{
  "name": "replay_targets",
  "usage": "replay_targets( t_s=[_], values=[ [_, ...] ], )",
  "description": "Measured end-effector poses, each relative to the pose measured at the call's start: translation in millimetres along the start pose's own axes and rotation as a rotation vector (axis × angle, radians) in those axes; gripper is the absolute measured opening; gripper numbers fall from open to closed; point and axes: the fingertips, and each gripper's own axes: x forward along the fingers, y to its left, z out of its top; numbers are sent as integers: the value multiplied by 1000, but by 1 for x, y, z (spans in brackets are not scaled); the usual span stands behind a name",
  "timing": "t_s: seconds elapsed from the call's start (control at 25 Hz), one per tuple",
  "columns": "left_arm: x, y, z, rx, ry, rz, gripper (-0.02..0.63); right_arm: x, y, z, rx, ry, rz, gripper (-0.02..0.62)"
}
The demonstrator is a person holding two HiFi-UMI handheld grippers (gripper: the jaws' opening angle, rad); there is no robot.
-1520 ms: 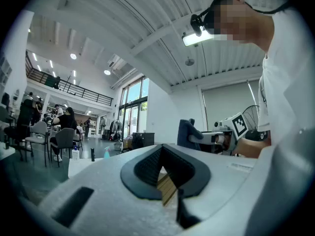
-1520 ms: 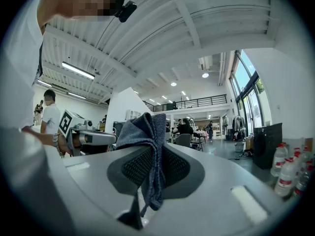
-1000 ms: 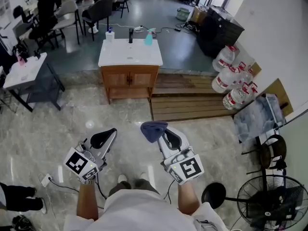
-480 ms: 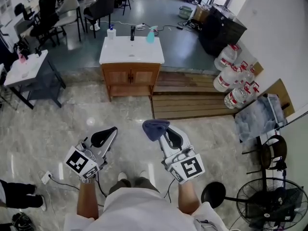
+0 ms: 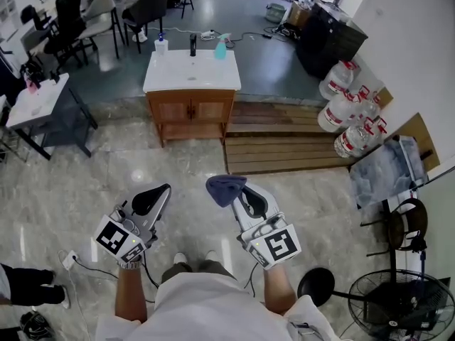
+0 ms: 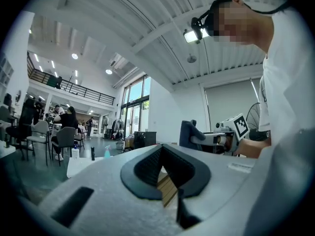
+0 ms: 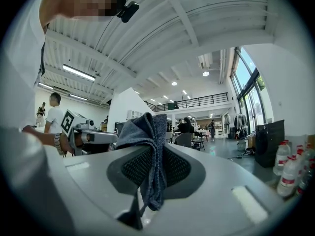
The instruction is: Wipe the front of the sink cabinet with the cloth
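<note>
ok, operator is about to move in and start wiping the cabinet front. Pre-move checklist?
1. Cloth gripped: ok. The right gripper is shut on the blue cloth.
2. Left gripper free: ok. The left gripper has its jaws together with nothing between them.
3. Target visible: ok. The sink cabinet faces the camera with its doors closed.
4. Within reach: not ok. Both grippers are well short of the cabinet.
5. Path: ok. No obstacle shows on the marble floor. The wooden platform lies to the cabinet's right.
6. Cloth damp or dry: cannot tell.

Head view steeply down, gripper views forward
</note>
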Motion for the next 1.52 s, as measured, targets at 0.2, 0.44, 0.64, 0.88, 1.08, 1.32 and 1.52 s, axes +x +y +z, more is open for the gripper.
replay_targets(
  t_s=[0.2, 0.44, 0.64, 0.88, 1.08, 1.32, 1.52],
  values=[
    [26, 1, -7, 4, -4, 20, 5, 2, -24, -2, -12, -16, 20, 55],
    [51, 22, -17, -1, 6, 30, 5, 20, -52, -16, -4, 12, 31, 55],
    [70, 66, -26, -15, 11, 26, 5, 57, -73, -27, 18, 25, 24, 55],
    [86, 157, -36, -37, 23, 9, 5, 145, -91, -43, 43, 50, 14, 55],
    [100, 253, -36, -55, 22, -14, 5, 241, -102, -43, 34, 64, 8, 55],
    [118, 339, -30, -73, 13, -60, 5, 323, -119, -37, 31, 73, -34, 55],
    [138, 374, -38, -79, 30, -74, 5, 357, -133, -53, 51, 103, -34, 55]
  ],
)
